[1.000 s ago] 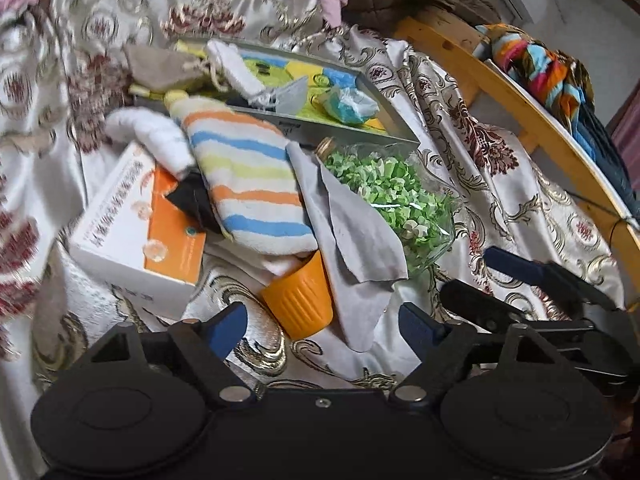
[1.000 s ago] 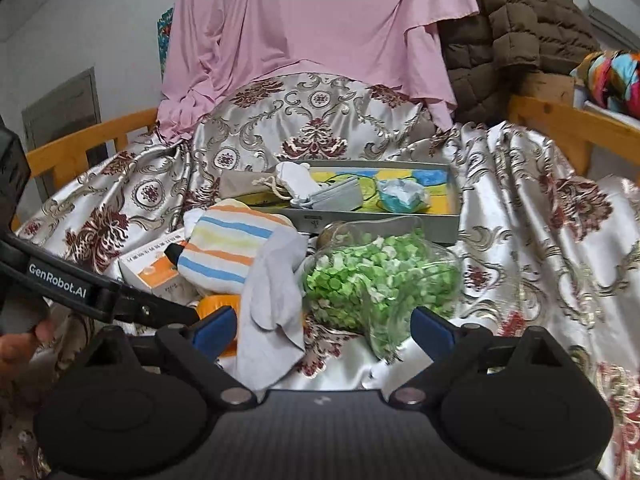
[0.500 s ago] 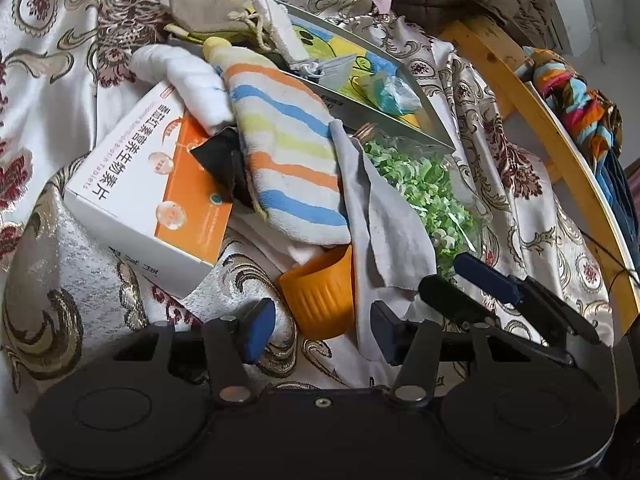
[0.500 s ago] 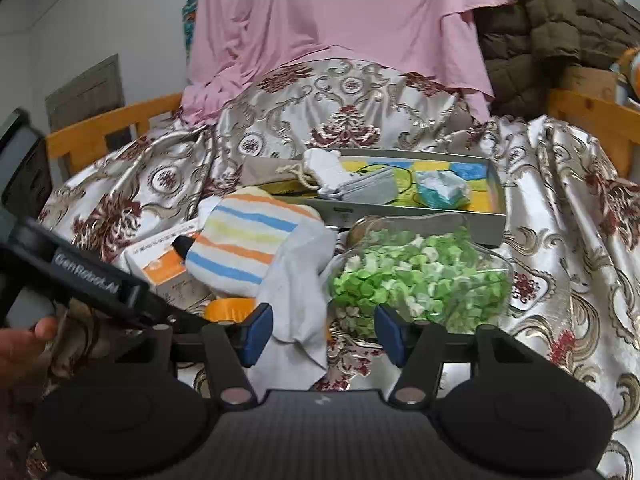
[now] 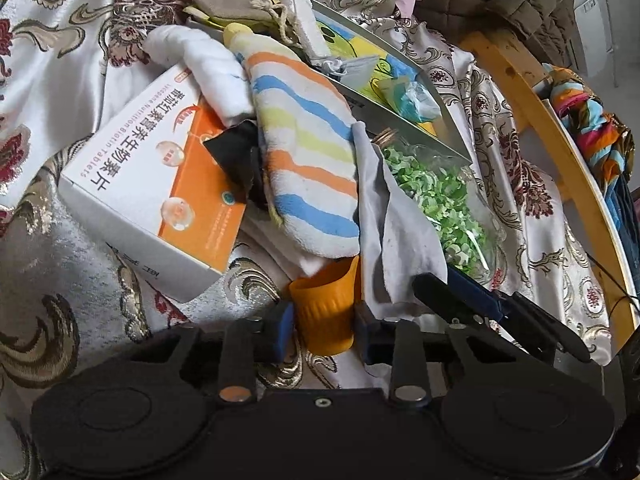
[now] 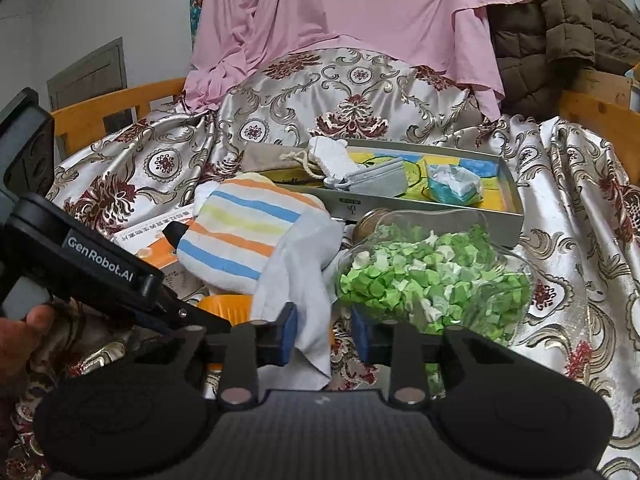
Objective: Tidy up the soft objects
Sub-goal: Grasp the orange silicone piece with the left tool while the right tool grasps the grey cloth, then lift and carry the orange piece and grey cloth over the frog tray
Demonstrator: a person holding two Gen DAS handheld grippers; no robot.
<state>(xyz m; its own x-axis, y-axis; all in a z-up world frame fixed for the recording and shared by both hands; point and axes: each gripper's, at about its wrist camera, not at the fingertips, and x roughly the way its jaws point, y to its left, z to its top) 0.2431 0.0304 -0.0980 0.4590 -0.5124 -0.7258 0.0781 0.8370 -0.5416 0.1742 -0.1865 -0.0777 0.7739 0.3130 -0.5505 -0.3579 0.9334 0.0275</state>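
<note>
An orange cup (image 5: 326, 304) lies at the near edge of a pile on the patterned bedspread. My left gripper (image 5: 325, 334) is closing on it, and its blue pads meet the cup's two sides. A grey cloth (image 6: 296, 276) drapes from the pile over the cup (image 6: 224, 304). Its lower end hangs between the pads of my right gripper (image 6: 325, 338). Those jaws are closing too, with a gap still showing beside the cloth. A striped towel (image 5: 304, 152) lies on top of the pile, with a white cloth (image 5: 200, 64) behind it.
A white and orange box (image 5: 152, 188) sits left of the pile. A glass jar of green paper stars (image 6: 432, 276) lies to the right. Behind stands a metal tray (image 6: 420, 204) holding small pouches. Wooden bed rails (image 5: 560, 152) run along the sides. A hand (image 6: 20, 332) holds the left gripper.
Both grippers have narrowed from wide open and come down closer to the pile. The left one now flanks the orange cup, and the right one brackets the grey cloth's end.
</note>
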